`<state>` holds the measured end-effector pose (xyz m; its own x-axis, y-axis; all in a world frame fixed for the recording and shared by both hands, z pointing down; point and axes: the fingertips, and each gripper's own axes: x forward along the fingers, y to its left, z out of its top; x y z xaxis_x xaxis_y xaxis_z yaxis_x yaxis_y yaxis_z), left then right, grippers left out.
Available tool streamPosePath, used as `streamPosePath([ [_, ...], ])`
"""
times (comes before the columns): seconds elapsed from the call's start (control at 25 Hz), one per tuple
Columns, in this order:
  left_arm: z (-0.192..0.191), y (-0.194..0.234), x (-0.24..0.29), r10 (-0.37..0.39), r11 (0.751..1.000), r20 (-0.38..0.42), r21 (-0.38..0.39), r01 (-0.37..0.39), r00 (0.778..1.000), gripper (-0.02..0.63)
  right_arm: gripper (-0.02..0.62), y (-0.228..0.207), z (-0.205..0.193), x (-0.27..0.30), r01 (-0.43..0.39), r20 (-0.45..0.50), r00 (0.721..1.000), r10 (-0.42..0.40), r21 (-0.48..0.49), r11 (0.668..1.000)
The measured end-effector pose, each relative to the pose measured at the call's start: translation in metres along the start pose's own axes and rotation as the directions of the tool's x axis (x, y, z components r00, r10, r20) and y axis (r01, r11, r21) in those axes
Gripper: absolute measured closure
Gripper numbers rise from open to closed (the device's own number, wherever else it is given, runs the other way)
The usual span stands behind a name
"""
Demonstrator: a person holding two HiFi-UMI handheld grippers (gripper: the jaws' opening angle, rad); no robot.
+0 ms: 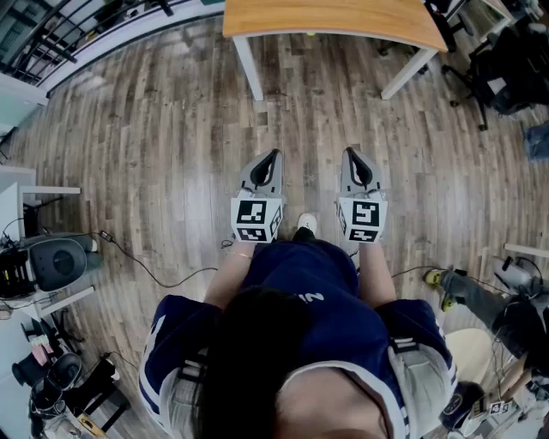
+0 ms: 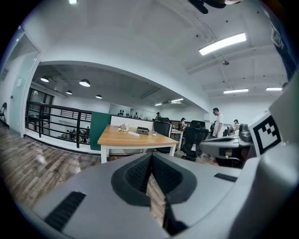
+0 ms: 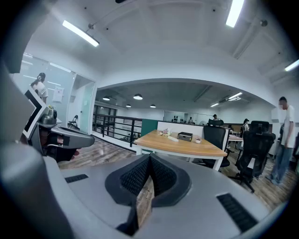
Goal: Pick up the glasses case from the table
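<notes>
A wooden table stands on the floor ahead of me, well beyond both grippers. In the left gripper view a small dark box-shaped case sits on the table top, beside a flat white object. The right gripper view shows the same dark case. The head view shows only the table's near edge, not the case. My left gripper and right gripper are held side by side over the floor, pointing at the table. Both the left gripper and the right gripper are shut with nothing between the pads.
Black office chairs stand to the right of the table and behind it. A black railing runs along the left. People stand in the background. Equipment and cables lie at the left, and more gear at the right.
</notes>
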<state>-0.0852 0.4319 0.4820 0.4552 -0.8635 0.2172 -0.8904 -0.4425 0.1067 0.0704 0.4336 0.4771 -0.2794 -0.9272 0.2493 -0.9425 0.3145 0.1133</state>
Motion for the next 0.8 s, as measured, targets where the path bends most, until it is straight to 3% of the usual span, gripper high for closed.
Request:
streamPosePath([
  [0.44,-0.005,-0.009,0.016,-0.020,0.999,-0.009,-0.027,0.020,1.000,0.600,0.583,-0.018,-0.005,0.008,-0.008,0.021,1.000,0.007,0.032,0.999],
  [0.52,-0.007,-0.014,0.018,-0.037,0.999,-0.012,-0.038,0.036,0.999,0.527,0.581,-0.023,-0.005,0.007,-0.020,0.031,0.999,0.018,0.045,0.999],
  [0.56,-0.008,-0.017,0.019,-0.045,0.998,-0.009,-0.044,0.044,0.999,0.457,0.548,-0.024,-0.007,0.007,-0.037,0.031,0.999,0.035,0.050,0.998],
  [0.64,-0.009,-0.023,0.023,-0.065,0.996,-0.004,-0.058,0.064,0.998,0.345,0.366,-0.026,-0.010,0.009,-0.079,0.027,0.997,0.078,0.066,0.995],
  [0.8,-0.014,-0.040,0.033,-0.123,0.988,-0.033,-0.094,0.119,0.992,0.218,0.229,-0.033,-0.013,0.009,-0.136,0.025,0.991,0.134,0.077,0.988],
])
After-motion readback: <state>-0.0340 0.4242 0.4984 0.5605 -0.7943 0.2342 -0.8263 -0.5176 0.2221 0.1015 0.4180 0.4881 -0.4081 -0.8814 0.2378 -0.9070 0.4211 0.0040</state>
